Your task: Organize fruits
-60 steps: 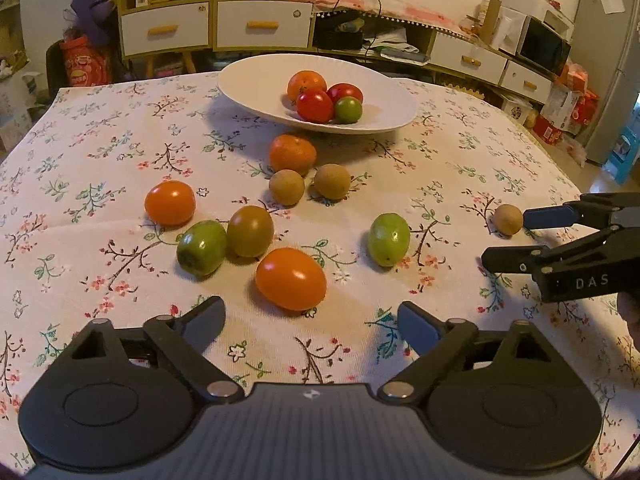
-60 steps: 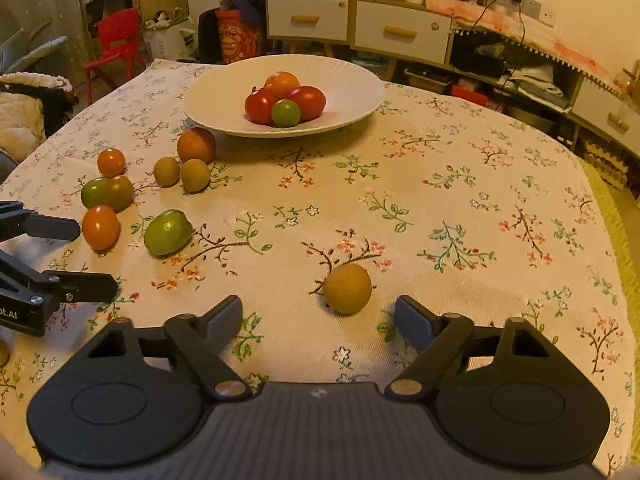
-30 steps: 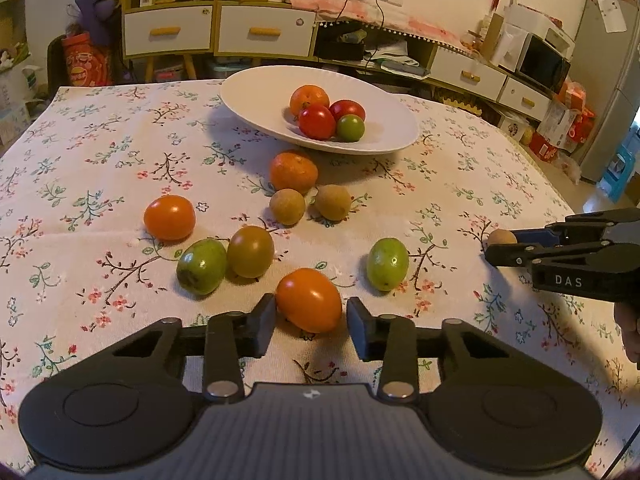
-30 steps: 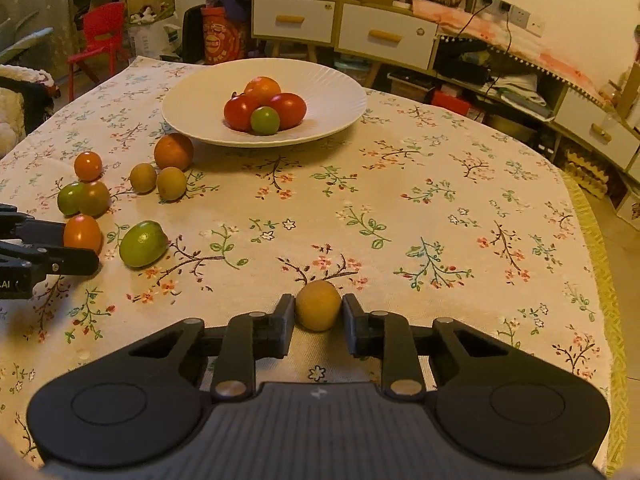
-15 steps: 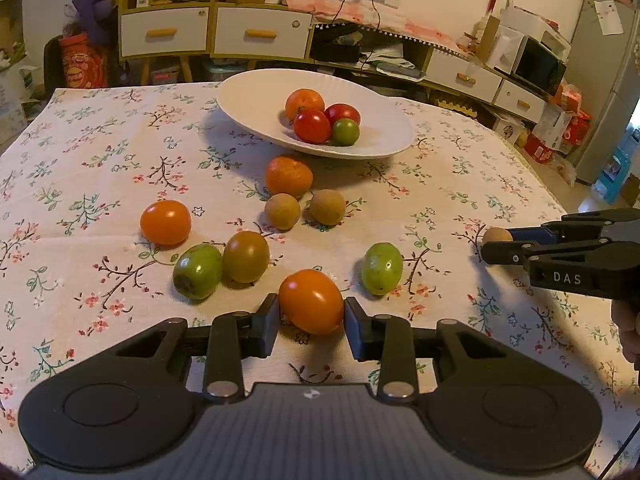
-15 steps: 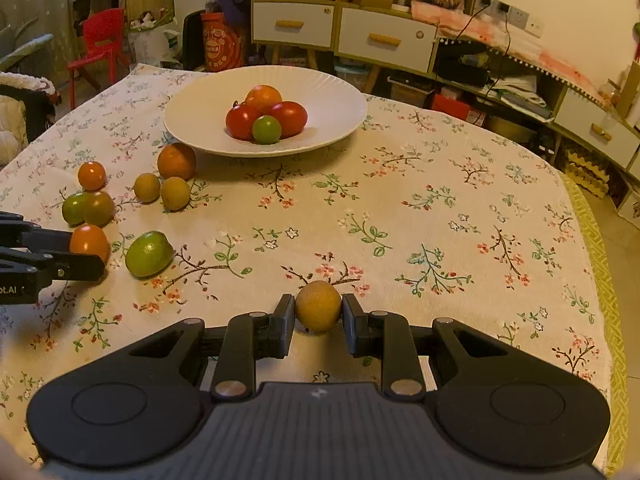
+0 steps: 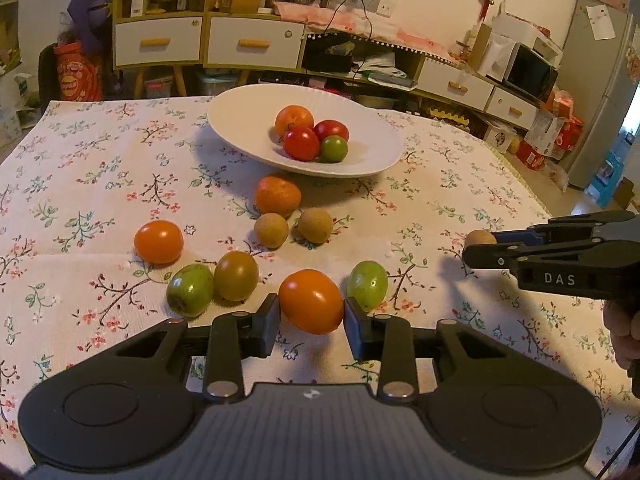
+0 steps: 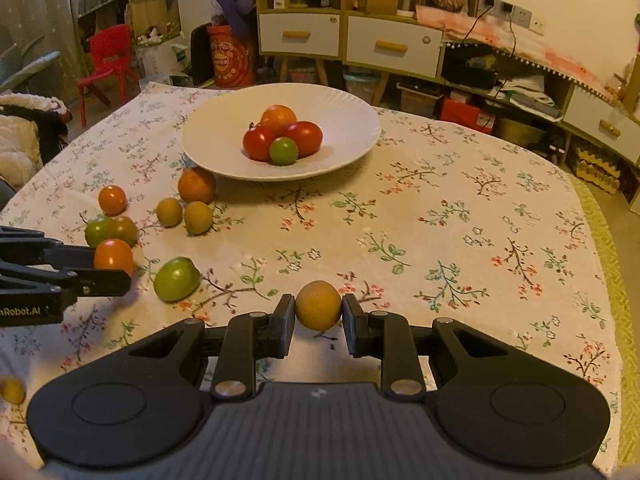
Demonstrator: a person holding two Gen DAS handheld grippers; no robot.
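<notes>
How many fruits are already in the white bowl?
4, clustered in the white bowl: an orange fruit at the back, two red tomatoes in the middle, and a small green one in front. Others could be hidden behind them.

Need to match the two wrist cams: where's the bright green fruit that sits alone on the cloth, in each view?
Left wrist: green fruit sits lower centre, just right of the orange tomato held in the left gripper.
Right wrist: same fruit lies lower left, right of that tomato.
Shared landmark: the white bowl behind it, holding four fruits.
</notes>
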